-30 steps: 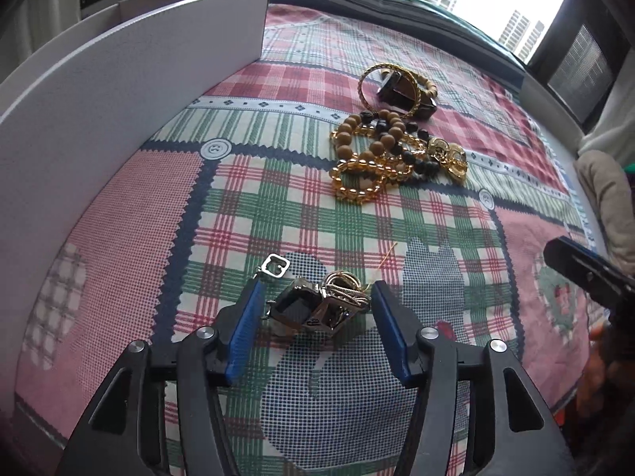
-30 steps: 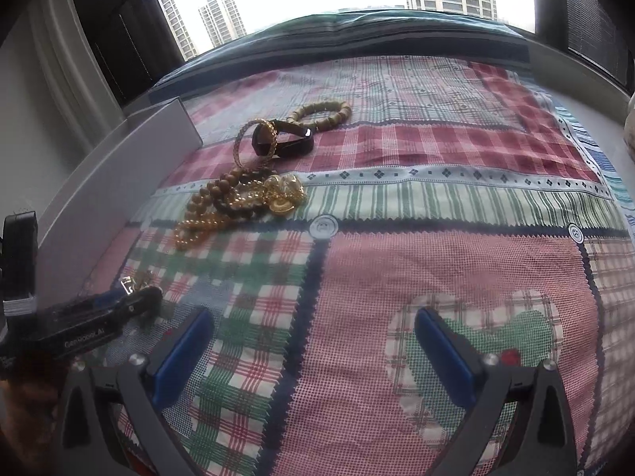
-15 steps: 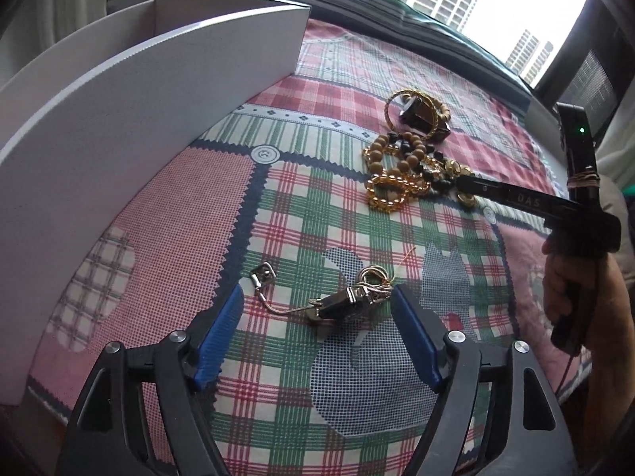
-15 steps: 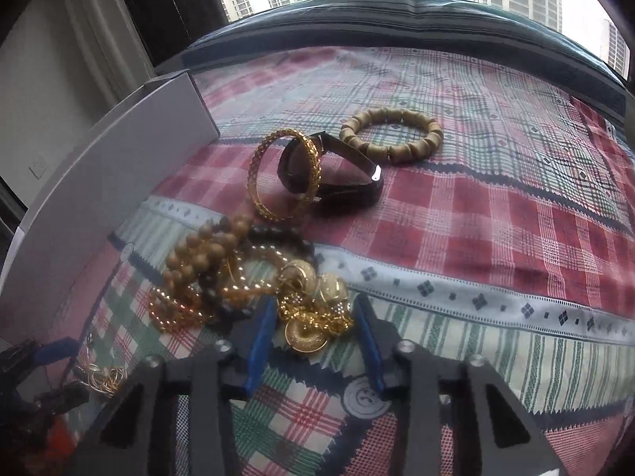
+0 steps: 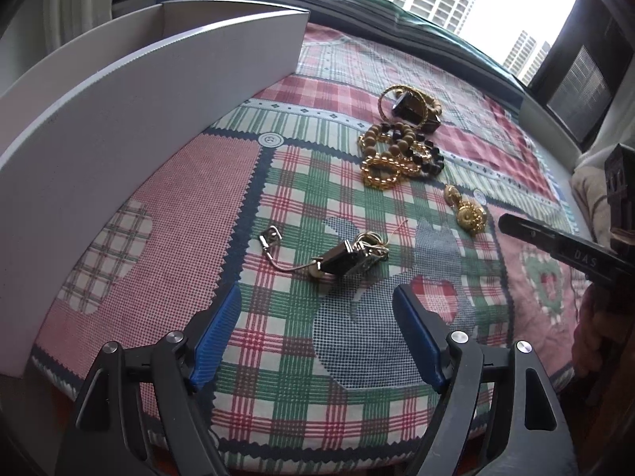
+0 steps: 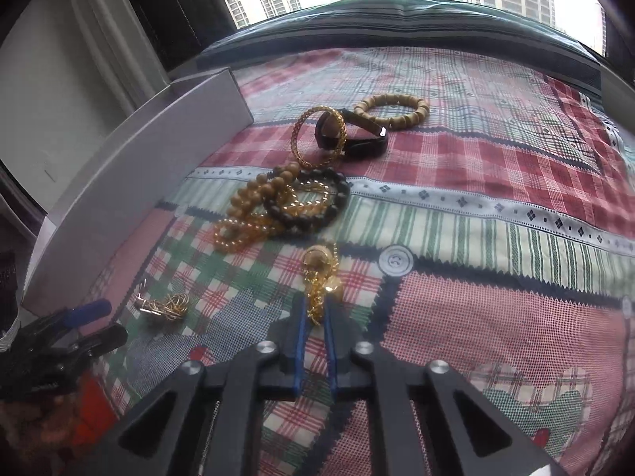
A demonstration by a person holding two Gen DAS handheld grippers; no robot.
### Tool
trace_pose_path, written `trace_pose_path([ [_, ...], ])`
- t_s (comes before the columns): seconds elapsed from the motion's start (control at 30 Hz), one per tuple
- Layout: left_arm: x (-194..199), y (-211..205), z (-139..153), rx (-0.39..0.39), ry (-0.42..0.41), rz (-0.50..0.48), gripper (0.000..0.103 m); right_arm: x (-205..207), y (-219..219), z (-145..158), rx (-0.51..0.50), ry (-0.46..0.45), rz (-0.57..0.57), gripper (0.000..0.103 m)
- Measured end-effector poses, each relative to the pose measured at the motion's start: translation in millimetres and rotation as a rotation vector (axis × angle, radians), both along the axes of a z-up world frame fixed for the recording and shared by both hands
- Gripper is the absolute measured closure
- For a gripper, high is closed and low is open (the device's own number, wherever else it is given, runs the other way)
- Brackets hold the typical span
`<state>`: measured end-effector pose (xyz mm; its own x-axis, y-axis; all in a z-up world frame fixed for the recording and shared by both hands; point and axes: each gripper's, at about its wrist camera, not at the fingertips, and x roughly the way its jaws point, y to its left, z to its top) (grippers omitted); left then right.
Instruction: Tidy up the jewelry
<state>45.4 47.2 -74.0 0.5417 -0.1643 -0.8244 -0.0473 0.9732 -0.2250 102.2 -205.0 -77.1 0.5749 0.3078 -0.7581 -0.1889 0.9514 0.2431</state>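
Observation:
My right gripper [image 6: 316, 314] is shut on a gold chain necklace with round pendants [image 6: 319, 273], which trails on the cloth in front of it; it also shows in the left wrist view [image 5: 466, 212]. My left gripper [image 5: 317, 317] is open and empty, just short of a small silver-and-gold clasp piece with a thin chain [image 5: 345, 258], seen in the right wrist view too [image 6: 164, 304]. Behind lies a pile of bead bracelets [image 6: 278, 206], a gold bangle [image 6: 317, 137], a black band [image 6: 357, 139] and a tan bead bracelet [image 6: 393, 113].
A white open box [image 5: 119, 127] stands along the left of the patchwork cloth [image 5: 357, 357]; it shows in the right wrist view [image 6: 139, 182]. The right gripper's body [image 5: 575, 254] is at the right edge of the left wrist view. A window ledge runs behind.
My left gripper let go of the clasp piece and drew back. My right gripper closed on the gold necklace and pulled it out of the pile toward me.

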Motion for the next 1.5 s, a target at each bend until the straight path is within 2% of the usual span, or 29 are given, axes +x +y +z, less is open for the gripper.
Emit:
trace_pose_path([
  [0.2,-12.6,6.1,-4.1,0.014,0.009,-0.002,0.02,-33.6,0.3,1.9,0.014,0.007,-0.007,0.094],
  [0.4,-19.1,28.0,-7.5,0.051,0.016,0.034,0.013,-63.7,-5.8,-4.6,0.067,0.025,-0.055,0.092],
  [0.47,-16.2,36.4,-8.8,0.059,0.019,0.038,0.013,-69.3,-8.6,-8.1,0.07,0.035,-0.082,0.079],
  [0.5,-13.3,39.1,-8.5,0.061,0.018,0.03,0.013,-71.6,-10.2,-9.4,0.073,0.036,-0.096,0.062],
  [0.53,-9.7,39.8,-7.3,0.066,0.015,0.012,0.013,-74.1,-12.2,-10.0,0.076,0.031,-0.107,0.054],
  [0.7,16.0,14.6,1.2,0.155,-0.051,-0.197,0.013,-75.6,-10.7,-13.1,0.051,0.028,-0.123,0.054],
  [0.83,29.5,-20.2,-1.1,0.25,-0.128,-0.398,0.014,-74.4,-7.2,-14.3,0.076,0.034,-0.119,0.054],
  [0.9,33.6,-32.2,-10.6,0.292,-0.121,-0.468,0.027,-72.7,-7.1,-11.1,0.083,0.024,-0.127,0.054],
  [0.97,35.9,-36.9,-19.9,0.29,-0.078,-0.51,0.067,-66.8,-8.0,-6.2,0.072,0.003,-0.135,0.054],
  [1.03,34.1,-32.7,-17.6,0.22,-0.067,-0.497,0.073,-55.1,-7.2,-3.0,0.033,-0.014,-0.133,0.054],
  [1.07,33.7,-30.3,-16.5,0.198,-0.059,-0.477,0.084,-46.5,-5.7,-3.1,0.011,-0.015,-0.128,0.054],
  [1.13,32.7,-24.8,-13.6,0.153,-0.05,-0.426,0.09,-29.0,-2.3,-5.9,-0.011,-0.017,-0.12,0.054],
  [1.23,31.7,-17.0,-9.8,0.087,-0.027,-0.33,0.09,-3.0,8.3,-13.1,-0.028,-0.022,-0.095,0.054],
  [1.3,28.8,-12.8,-5.7,0.055,-0.018,-0.284,0.09,12.9,13.9,-22.0,-0.065,-0.02,-0.117,0.054],
  [1.33,27.3,-10.8,-3.2,0.053,-0.015,-0.259,0.09,18.6,14.5,-26.1,-0.057,-0.011,-0.121,0.057],
  [1.37,24.8,-8.4,0.6,0.055,-0.014,-0.236,0.09,20.5,15.2,-27.5,-0.056,-0.008,-0.123,0.067],
  [1.4,22.2,-5.5,5.1,0.057,-0.013,-0.214,0.09,19.3,16.2,-24.8,-0.069,-0.014,-0.121,0.082],
  [1.5,14.7,4.8,22.4,0.079,-0.021,-0.155,0.09,7.6,13.3,-5.8,-0.001,-0.026,-0.09,0.083],
])
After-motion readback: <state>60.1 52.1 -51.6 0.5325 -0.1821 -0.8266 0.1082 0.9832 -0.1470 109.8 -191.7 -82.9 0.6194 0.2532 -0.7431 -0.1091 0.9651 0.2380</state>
